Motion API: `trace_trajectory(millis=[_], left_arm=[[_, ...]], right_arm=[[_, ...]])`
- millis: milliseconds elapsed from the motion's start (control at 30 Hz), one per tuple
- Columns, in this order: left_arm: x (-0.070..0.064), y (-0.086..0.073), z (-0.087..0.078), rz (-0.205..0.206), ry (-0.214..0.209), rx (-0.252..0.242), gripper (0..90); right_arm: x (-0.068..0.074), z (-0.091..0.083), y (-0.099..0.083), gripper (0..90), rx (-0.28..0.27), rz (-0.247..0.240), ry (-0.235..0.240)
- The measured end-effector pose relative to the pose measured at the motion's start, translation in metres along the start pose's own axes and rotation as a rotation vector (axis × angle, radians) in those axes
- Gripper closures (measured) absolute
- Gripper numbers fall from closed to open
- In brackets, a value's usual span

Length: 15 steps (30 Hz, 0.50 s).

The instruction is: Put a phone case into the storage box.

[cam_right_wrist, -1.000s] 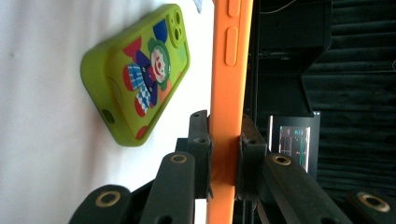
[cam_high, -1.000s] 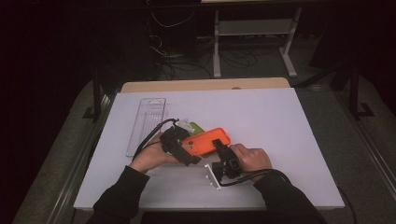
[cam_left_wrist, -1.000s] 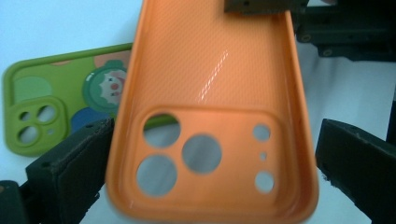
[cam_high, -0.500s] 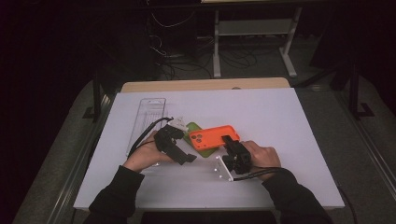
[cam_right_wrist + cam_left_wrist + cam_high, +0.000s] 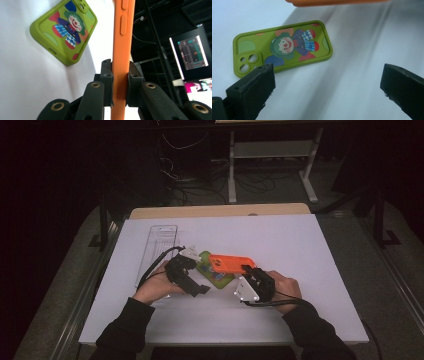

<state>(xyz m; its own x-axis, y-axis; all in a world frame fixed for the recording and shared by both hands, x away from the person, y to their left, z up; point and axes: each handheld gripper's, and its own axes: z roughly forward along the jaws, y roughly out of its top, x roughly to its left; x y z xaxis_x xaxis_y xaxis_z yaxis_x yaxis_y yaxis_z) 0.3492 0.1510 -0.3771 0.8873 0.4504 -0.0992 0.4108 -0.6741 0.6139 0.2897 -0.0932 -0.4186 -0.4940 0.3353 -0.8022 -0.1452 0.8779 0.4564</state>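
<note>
The right gripper clamps the orange case, lifted; the left gripper, wide open, should next grasp the green case.

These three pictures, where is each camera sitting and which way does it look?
High view: above the person's side, facing forward and down at the white table; both forearms and hands show.
Left gripper view: rides the left gripper, looking over its open jaws at the green clown case.
Right gripper view: rides the right gripper, clamped on the orange case.
All share both cases.
</note>
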Motion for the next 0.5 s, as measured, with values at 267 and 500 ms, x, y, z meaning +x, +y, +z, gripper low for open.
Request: trace_trajectory(millis=[267,500], left_arm=[[0.004,0.0,-0.002,0.017,0.016,0.0,0.0],[0.005,0.0,-0.005,0.011,0.02,-0.001,0.0]], right_arm=[[-0.006,0.0,-0.001,77.9,-0.003,0.18,0.071],[-0.018,0.005,-0.009,77.9,-0.01,0.381,0.178]])
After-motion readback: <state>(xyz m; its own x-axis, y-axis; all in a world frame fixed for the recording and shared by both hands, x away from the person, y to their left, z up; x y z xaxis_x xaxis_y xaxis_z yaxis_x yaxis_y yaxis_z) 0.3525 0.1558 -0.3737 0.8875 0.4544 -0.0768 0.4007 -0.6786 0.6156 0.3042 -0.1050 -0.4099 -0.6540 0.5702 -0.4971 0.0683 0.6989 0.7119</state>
